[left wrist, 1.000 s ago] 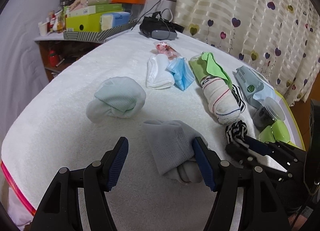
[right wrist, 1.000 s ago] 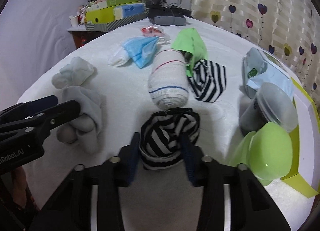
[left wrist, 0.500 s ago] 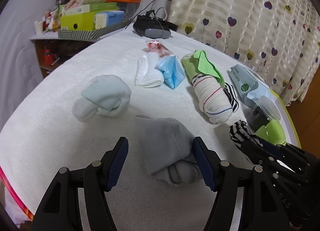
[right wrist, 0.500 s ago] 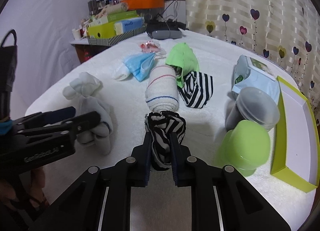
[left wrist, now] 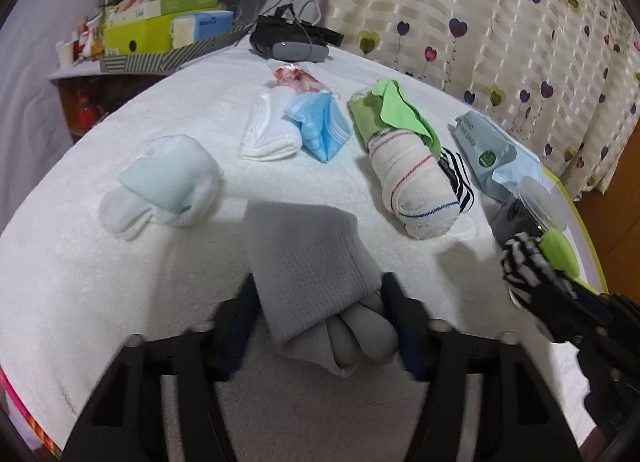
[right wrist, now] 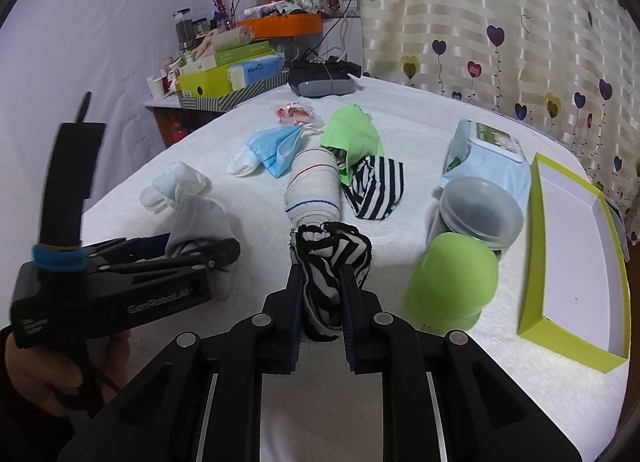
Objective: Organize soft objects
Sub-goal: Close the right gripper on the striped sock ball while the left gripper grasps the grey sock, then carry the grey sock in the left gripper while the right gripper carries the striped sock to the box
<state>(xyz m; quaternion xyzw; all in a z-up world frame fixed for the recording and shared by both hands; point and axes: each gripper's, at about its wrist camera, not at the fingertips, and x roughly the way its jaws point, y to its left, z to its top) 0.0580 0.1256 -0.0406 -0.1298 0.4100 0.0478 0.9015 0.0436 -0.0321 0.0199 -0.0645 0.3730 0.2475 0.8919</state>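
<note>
Grey sock bundle (left wrist: 320, 282) lies on the white towel-covered table (left wrist: 100, 282) between the left gripper (left wrist: 324, 322) jaws, which have just been closing – both pads sit against its sides. Squeezed between narrow jaws, the black-and-white striped sock roll (right wrist: 326, 274) sits in the right gripper (right wrist: 322, 302), in front of the cream striped sock roll (right wrist: 314, 189). Just right of it stand a green rounded container (right wrist: 452, 286) and a lidded clear jar (right wrist: 480, 213); the open yellow-green box (right wrist: 568, 346) lies further right – a pale mint sock bundle (left wrist: 164, 181) rests at far left
</note>
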